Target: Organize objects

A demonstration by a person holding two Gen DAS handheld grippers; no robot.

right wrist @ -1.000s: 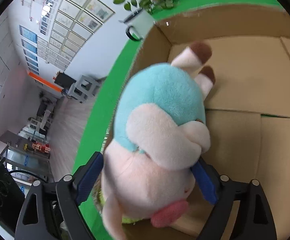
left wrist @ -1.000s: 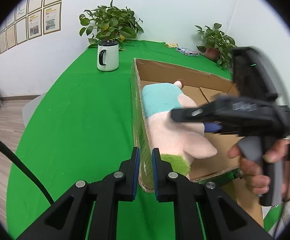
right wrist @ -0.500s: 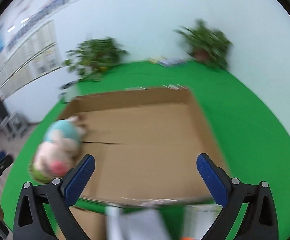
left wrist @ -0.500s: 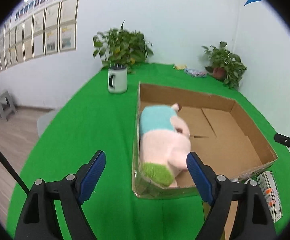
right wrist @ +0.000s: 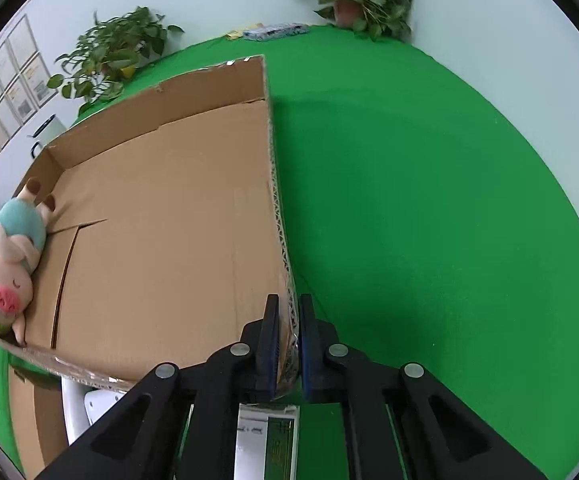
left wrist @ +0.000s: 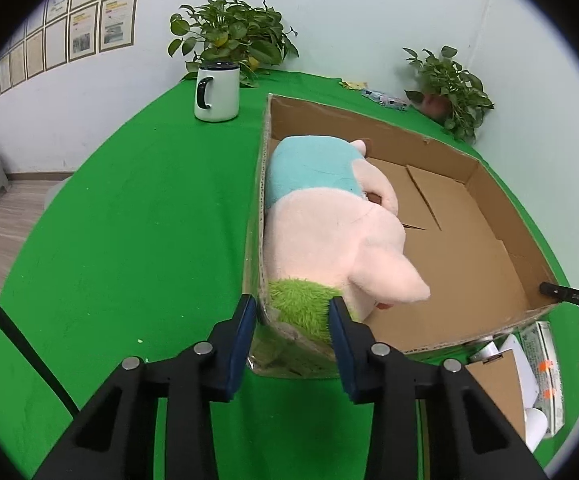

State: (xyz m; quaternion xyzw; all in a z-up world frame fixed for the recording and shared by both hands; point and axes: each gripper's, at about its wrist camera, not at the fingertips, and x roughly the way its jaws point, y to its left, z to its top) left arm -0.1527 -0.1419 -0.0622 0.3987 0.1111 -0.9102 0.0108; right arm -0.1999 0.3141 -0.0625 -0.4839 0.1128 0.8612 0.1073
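A shallow cardboard box (left wrist: 469, 216) lies on the green table. A pink plush pig (left wrist: 329, 236) with a teal top and green tuft lies inside along the box's left wall; it also shows in the right wrist view (right wrist: 9, 264). My left gripper (left wrist: 292, 320) is partly open, its fingers astride the box's near left corner and the pig's green tuft. My right gripper (right wrist: 288, 336) is shut on the box's right wall (right wrist: 275, 200) at the near right corner.
A white mug (left wrist: 216, 92) and a potted plant (left wrist: 229, 40) stand at the far left, another plant (left wrist: 449, 88) at the far right. Small packets (right wrist: 273, 32) lie at the back edge. White boxes and cardboard (left wrist: 529, 372) lie under the box's near edge.
My right gripper let go of the pig, swung to the box's right side and shut on its wall. My left gripper opened wide, then narrowed around the near left corner.
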